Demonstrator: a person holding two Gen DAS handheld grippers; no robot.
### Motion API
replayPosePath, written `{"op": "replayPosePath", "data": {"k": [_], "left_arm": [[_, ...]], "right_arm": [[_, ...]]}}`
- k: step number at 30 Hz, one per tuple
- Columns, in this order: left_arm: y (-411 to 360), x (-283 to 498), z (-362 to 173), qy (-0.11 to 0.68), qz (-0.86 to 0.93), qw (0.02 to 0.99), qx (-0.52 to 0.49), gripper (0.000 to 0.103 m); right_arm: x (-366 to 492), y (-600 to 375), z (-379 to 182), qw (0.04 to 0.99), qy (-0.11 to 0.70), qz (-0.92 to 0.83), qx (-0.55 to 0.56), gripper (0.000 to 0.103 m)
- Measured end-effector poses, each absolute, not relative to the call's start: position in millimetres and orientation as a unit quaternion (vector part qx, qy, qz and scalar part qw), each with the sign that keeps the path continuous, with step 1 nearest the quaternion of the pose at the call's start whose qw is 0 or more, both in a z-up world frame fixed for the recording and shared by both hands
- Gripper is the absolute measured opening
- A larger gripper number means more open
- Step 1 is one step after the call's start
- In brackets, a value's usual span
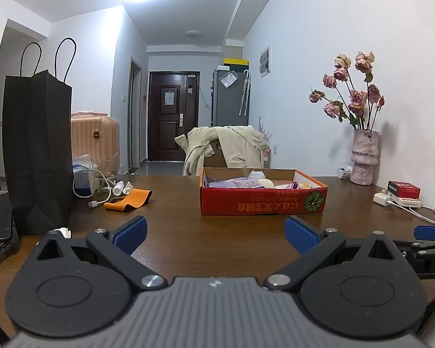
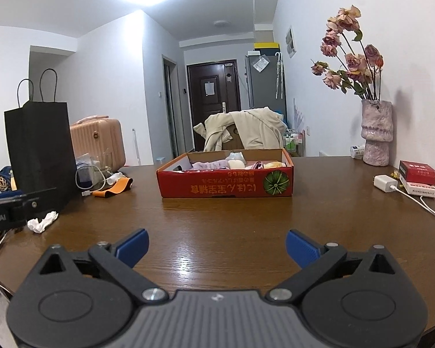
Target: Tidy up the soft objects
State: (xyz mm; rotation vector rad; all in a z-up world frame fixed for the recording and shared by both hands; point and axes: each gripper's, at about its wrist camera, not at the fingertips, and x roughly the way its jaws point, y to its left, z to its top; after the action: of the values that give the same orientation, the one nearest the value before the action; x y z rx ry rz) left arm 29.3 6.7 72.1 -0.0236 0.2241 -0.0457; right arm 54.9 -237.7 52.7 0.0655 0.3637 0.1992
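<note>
A shallow red cardboard box [image 1: 261,203] stands on the brown table [image 1: 188,237], straight ahead of both grippers. It holds soft items: a lilac cloth [image 1: 237,182], a cream round piece [image 1: 265,183] and more that I cannot make out. The right wrist view shows the same box [image 2: 226,187] with the lilac cloth [image 2: 208,164] inside. An orange band [image 1: 130,200] lies to the box's left, and a crumpled white tissue [image 2: 42,221] sits near the bag. My left gripper [image 1: 214,226] is open and empty. My right gripper [image 2: 216,236] is open over bare wood.
A tall black paper bag [image 1: 37,150] stands at the left, with a white cable [image 1: 101,200] and a glass jar [image 1: 105,174] beside it. At the right are a vase of dried roses [image 1: 364,156], a white charger [image 2: 384,182] and a small red box [image 2: 417,171].
</note>
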Motion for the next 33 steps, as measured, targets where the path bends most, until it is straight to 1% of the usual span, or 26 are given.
{"op": "replayPosePath", "data": {"k": [33], "left_arm": [[4.6,28.4,71.2,0.108,-0.033,0.994,-0.005,0.103]], "right_arm": [[56.3,-244.1,49.3,0.978,0.182,0.092,0.037,0.102]]}}
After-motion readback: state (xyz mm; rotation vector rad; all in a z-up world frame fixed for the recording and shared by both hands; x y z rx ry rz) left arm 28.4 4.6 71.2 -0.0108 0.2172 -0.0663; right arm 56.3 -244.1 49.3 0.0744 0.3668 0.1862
